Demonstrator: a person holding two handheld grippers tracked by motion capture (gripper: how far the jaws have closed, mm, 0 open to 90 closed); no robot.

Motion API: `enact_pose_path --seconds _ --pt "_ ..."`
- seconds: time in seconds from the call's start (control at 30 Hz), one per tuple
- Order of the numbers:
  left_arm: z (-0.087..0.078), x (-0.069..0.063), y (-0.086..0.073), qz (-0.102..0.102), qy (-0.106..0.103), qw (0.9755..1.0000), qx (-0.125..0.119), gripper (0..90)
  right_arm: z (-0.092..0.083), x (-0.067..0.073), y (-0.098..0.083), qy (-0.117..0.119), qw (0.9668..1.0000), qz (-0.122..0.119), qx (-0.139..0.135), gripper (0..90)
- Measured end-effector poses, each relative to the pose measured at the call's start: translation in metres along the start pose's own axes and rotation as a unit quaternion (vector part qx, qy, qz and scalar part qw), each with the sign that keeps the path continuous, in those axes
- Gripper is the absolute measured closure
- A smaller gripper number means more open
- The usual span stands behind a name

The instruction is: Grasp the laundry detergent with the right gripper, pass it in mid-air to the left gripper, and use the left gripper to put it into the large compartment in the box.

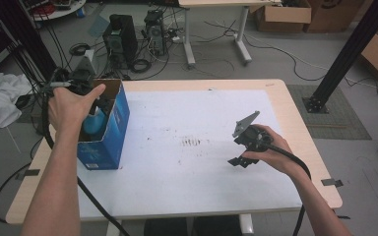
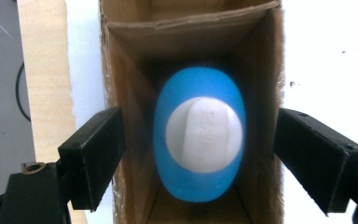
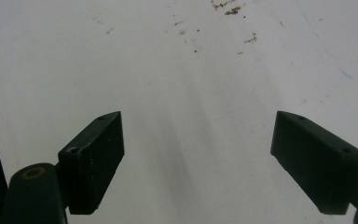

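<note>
1. A light wooden table (image 1: 295, 113) is covered over most of its top by a white sheet (image 1: 197, 162), on which dark smudges (image 1: 192, 142) are seen near the middle.
2. A tall blue cardboard box (image 1: 109, 132) with an open top is stood upright on the left part of the sheet, close to the table's left edge.
3. A blue oval plastic bottle with a white cap (image 2: 200, 135) is stood upright inside the box, its cap facing the opening.
4. The left gripper (image 2: 198, 158) is held directly above the box opening and is pointed down into it. Its jaws are spread wide, one outside each long wall of the box; nothing is gripped, and the bottle is not touched.
5. The right gripper (image 3: 198, 161) is held over the bare sheet at the right of the table, well apart from the box. Its jaws are spread wide, with nothing between them.
</note>
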State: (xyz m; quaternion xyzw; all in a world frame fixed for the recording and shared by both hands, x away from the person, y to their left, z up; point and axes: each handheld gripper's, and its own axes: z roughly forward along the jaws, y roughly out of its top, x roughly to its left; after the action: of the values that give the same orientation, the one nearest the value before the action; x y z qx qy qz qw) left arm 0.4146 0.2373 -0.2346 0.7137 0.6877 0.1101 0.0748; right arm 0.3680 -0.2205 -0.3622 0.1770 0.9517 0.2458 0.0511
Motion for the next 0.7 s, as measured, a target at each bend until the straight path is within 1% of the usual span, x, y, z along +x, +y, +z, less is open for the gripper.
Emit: enact_pose_path --seconds 0.07,0.13,0.33,0.4,0.5,0.53,0.57,0.63,0.67,0.7 --pt "-0.005 -0.001 0.001 0.004 0.000 1.0000 -0.001 17.8 0.000 0.000 0.000 0.001 1.0000 0.001 0.001 17.3" --pt "-0.010 -0.003 0.003 0.013 -0.002 0.9999 0.000 17.6 0.000 0.000 0.000 0.000 1.0000 0.001 0.001 17.2" --pt "-0.025 -0.010 0.006 0.029 0.000 0.9995 -0.016 17.6 0.000 0.000 0.000 0.001 1.0000 0.001 0.003 17.2" --pt "-0.030 -0.014 0.008 0.035 0.002 0.9992 -0.017 17.5 0.000 0.000 0.000 0.001 1.0000 0.001 0.002 17.3" --pt "-0.036 -0.020 0.009 0.053 0.000 0.9983 -0.025 17.4 0.000 -0.001 0.000 0.001 1.0000 0.001 0.006 17.2" --pt "-0.038 -0.023 0.009 0.063 -0.003 0.9976 -0.029 17.4 0.000 -0.001 0.000 0.001 1.0000 0.001 0.005 17.2" --pt "-0.040 -0.027 0.009 0.075 -0.007 0.9967 -0.029 17.4 0.000 -0.001 -0.001 0.000 1.0000 -0.001 0.005 17.3" --pt "-0.043 -0.032 0.009 0.092 -0.015 0.9952 -0.029 17.4 0.000 -0.001 -0.001 0.000 1.0000 0.000 0.007 17.3" --pt "-0.046 -0.036 0.009 0.105 -0.019 0.9939 -0.030 17.6 0.000 -0.001 -0.001 0.000 1.0000 0.000 0.007 17.3" --pt "-0.048 -0.039 0.009 0.113 -0.021 0.9929 -0.032 17.6 -0.001 -0.001 -0.001 0.000 1.0000 0.000 0.007 17.2"
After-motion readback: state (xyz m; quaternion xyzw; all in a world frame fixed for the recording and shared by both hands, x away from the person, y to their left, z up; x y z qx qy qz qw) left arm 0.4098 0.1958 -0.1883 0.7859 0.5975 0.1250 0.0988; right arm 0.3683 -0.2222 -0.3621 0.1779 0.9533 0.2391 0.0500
